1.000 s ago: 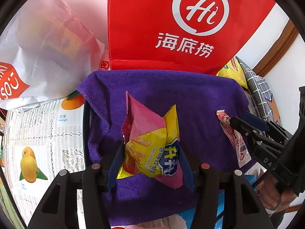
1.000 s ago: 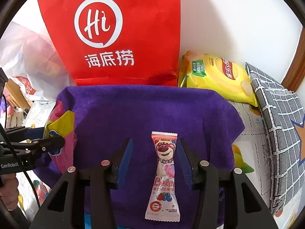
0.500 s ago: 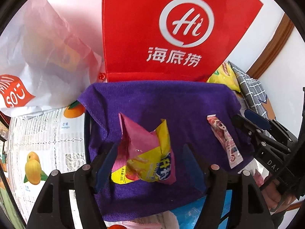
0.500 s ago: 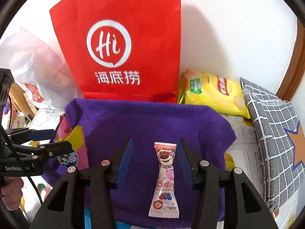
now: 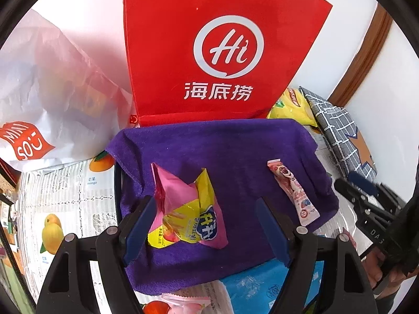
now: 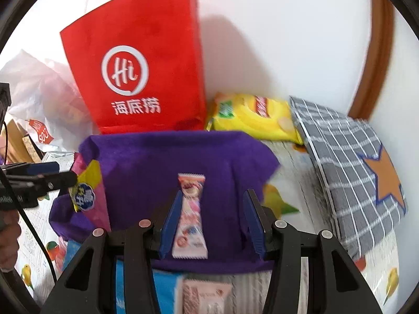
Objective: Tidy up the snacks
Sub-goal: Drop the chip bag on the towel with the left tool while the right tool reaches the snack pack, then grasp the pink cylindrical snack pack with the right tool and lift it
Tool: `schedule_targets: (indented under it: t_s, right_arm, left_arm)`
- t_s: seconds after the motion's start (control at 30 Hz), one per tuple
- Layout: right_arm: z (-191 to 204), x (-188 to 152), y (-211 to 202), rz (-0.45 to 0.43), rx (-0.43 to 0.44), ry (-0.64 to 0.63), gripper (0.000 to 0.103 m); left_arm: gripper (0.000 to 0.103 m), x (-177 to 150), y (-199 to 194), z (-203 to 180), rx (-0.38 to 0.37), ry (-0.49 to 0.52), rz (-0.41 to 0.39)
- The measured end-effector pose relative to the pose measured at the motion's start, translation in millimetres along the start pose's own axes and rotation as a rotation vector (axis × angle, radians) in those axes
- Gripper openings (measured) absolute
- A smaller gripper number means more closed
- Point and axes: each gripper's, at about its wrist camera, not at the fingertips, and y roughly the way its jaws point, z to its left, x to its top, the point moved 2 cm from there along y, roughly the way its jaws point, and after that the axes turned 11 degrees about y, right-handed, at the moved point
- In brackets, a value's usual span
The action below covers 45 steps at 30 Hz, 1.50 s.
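Left gripper [image 5: 204, 225] open around pink-yellow snack bag [image 5: 187, 209] on purple cloth [image 5: 235, 146]. Right gripper [image 6: 213, 219] open, pink candy stick [image 6: 190, 217] off-centre by its left finger; centre before closing.

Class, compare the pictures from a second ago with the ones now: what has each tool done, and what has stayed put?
The left tool let go of the pink and yellow snack bag, which now lies loose on the purple towel. The right tool opened wider and backed away. The slim candy packet and red bag stayed put.
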Motion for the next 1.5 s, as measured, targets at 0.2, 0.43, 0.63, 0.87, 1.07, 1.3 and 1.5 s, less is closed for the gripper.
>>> schedule_targets:
  t_s: [0.2, 0.43, 0.63, 0.87, 1.07, 1.3, 1.5]
  right_arm:
    - [-41.9, -21.2, -2.4, 0.063, -0.029, 0.104, 0.049]
    - [-72.4, -50.1, -11.6, 0.113, -0.054, 0.143, 0.059]
    - [-78.2, -73.5, -15.3, 0.144, -0.055, 0.126, 0.064]
    - [-77.7, -94.5, -3.7, 0.206, -0.045, 0.121, 0.066]
    - [-76.1, -99.9, -1.4, 0.191, -0.043, 0.103, 0.071]
    - [-79.7, -101.9, -8.4, 0.161, -0.011, 0.092, 0.056]
    - [-80.7, -104.5, -20.6, 0.148, -0.013, 0.068, 0.048]
  left_arm:
    - [0.077, 0.1, -8.7, -2.6, -0.014, 0.001, -0.017]
    - [0.077, 2.6, -12.3, -14.2, -0.026, 0.025, -0.029]
    - [0.078, 3.4, -12.1, -23.5, -0.03, 0.047, -0.03]
    - [0.078, 2.7, -9.0, -29.1, -0.033, 0.055, -0.021]
    - [0.078, 1.3, -6.9, -34.2, -0.019, 0.064, -0.012]
    - [0.078, -1.3, -13.3, -39.5, 0.007, 0.066, -0.014]
    - [0.078, -8.7, -18.7, -42.9, 0.009, 0.055, -0.009]
